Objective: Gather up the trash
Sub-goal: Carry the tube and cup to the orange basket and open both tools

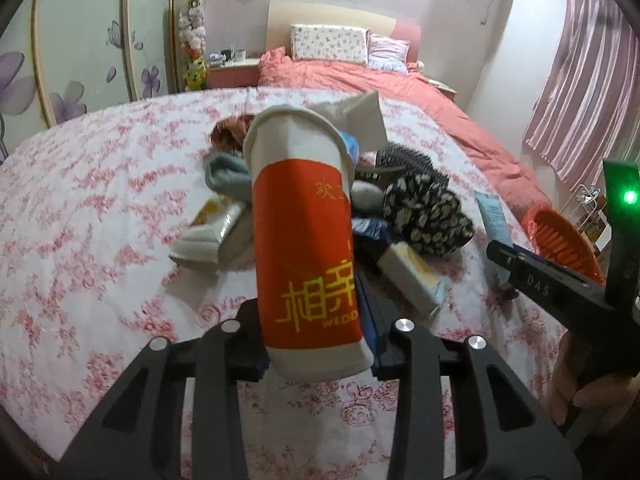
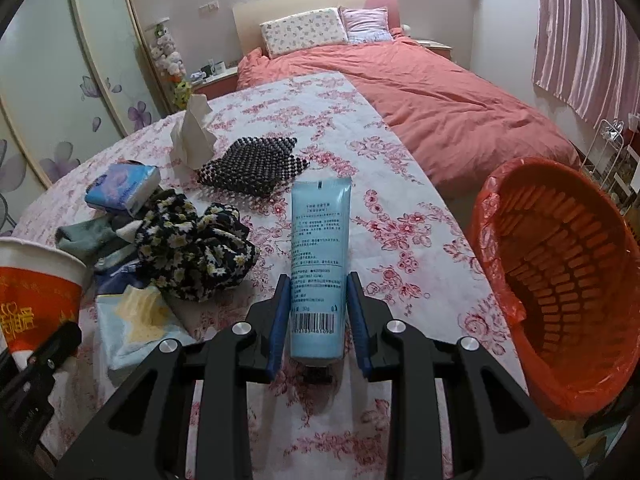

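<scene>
Holding two pieces of trash at once over the floral tablecloth: the left gripper has its jaws clamped on the lower part of a red-and-white paper cup, and the right gripper has its blue pads closed against the capped end of a pale blue tube, flat crimped end pointing away. No earlier view is available, so only the present grip is noted. Cup wall looks slightly dented near the rim, so the squeeze is judged firm enough; more pressure would likely only crush it. The orange bin, lined with an orange bag, sits just off the table edge on the right gripper's side, mouth tilted toward the camera. Judged best order: right hand carries the tube over the bin mouth first, since it is nearer, and lets go only once the tube is well inside the rim, not above the loose bag edge. Left hand should then lift the cup clear of the pile beneath it (grey sock, dark floral cloth, tissue pack) and pass behind the right gripper rather than across it. Risks: cup snagging the cloth; tube slipping, being held near one end. Beaded mat and crumpled tissue remain on the table.
</scene>
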`<state>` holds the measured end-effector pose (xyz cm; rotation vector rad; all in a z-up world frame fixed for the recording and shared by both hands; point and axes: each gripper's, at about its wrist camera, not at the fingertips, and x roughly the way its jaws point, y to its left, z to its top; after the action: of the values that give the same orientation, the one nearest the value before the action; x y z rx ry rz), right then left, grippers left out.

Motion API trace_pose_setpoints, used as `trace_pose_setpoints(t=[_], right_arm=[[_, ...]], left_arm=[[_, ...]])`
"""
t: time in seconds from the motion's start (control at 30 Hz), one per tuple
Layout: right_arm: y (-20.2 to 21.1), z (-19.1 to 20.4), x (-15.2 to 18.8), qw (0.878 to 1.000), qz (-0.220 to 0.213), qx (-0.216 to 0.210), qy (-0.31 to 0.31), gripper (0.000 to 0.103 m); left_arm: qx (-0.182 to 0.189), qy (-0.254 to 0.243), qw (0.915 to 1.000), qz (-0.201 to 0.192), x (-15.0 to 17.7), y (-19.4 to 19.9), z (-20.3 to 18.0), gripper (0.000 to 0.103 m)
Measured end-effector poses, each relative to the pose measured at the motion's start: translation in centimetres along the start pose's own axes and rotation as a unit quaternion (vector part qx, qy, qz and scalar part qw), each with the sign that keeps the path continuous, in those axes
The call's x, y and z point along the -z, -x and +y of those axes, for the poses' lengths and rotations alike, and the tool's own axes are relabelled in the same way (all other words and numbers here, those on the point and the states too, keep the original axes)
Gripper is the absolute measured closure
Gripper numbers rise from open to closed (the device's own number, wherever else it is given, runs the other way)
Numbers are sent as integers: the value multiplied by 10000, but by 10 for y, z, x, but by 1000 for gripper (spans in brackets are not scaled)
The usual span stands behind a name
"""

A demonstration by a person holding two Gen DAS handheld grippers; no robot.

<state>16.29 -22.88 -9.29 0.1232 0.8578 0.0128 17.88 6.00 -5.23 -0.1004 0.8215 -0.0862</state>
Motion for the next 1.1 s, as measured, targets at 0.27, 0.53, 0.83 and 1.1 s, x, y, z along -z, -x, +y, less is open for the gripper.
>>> trace_pose_setpoints(t=[0.27, 0.53, 0.83, 1.1], right_arm=[[36, -9, -8, 9988, -431, -170, -126, 74], [67, -23, -12, 9960, -819, -252, -233, 74], [82, -53, -10, 9943, -936, -172, -482, 74], [81, -118, -9, 9896, -915, 42, -1110, 74]], left_arm=[[105, -112, 9992, -367, -19, 36, -11, 67], [311, -362, 9977, -479, -36, 51, -39, 67], [738, -864, 9923, -486, -41, 50, -102, 67], [1335, -1485, 9790, -415, -42, 38, -179, 67]])
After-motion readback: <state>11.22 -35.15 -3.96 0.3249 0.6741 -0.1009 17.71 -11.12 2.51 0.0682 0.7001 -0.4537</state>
